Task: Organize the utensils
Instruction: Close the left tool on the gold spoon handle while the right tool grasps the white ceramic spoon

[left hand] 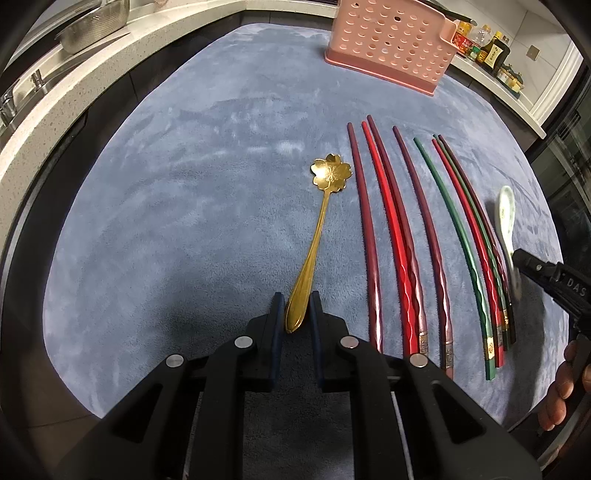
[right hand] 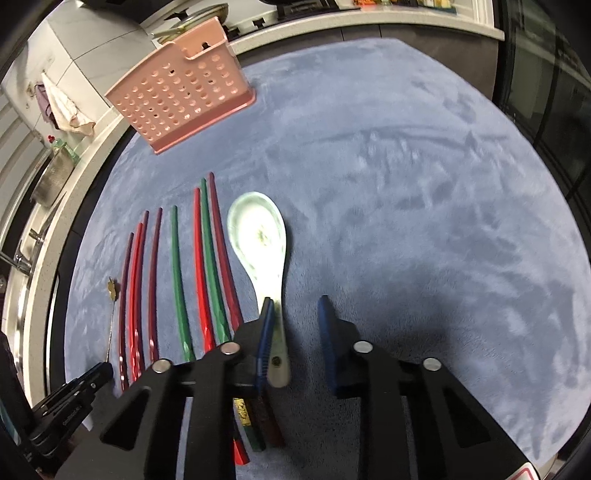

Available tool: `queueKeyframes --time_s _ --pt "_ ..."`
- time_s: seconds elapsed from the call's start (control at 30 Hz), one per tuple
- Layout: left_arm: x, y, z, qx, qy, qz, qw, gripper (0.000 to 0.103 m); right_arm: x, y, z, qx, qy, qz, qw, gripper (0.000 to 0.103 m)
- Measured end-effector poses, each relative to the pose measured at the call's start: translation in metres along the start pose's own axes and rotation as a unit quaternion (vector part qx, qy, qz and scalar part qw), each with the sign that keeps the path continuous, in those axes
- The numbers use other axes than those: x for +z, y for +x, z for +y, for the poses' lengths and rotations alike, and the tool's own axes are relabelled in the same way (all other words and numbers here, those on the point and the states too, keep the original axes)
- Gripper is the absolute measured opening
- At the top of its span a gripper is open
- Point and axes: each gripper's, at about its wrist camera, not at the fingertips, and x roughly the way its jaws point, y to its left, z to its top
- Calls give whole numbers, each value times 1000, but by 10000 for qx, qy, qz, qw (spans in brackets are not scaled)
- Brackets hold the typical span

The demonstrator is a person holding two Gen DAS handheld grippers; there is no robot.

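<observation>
A gold flower-shaped spoon (left hand: 321, 225) lies on the blue-grey mat (left hand: 184, 184). My left gripper (left hand: 295, 306) has its jaws close on either side of the spoon's handle end. Several red, maroon and green chopsticks (left hand: 406, 240) lie in a row to the right. A white ceramic spoon (right hand: 260, 243) lies right of the chopsticks (right hand: 177, 280). My right gripper (right hand: 295, 306) is open, its left finger touching the ceramic spoon's handle. The pink perforated utensil holder (left hand: 391, 44) stands at the far edge; it also shows in the right wrist view (right hand: 181, 96).
A stone counter (left hand: 74, 92) with a sink and metal colander (left hand: 96, 26) runs along the left. Sauce bottles (left hand: 487, 48) stand at the back right. A dark glass door (right hand: 546, 92) is on the right. The right gripper (left hand: 546, 277) shows in the left wrist view.
</observation>
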Motion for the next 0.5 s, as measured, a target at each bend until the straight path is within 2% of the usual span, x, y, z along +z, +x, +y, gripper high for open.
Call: queueKeyframes --time_s 0.2,0.5 --pt "0 0 -1 18 12 -12 10000 13 -1 -3 -2 97 70 -67 9999 20" --pt "0 0 0 6 10 -12 10000 13 -9 0 7 265 -25 54 9996 20"
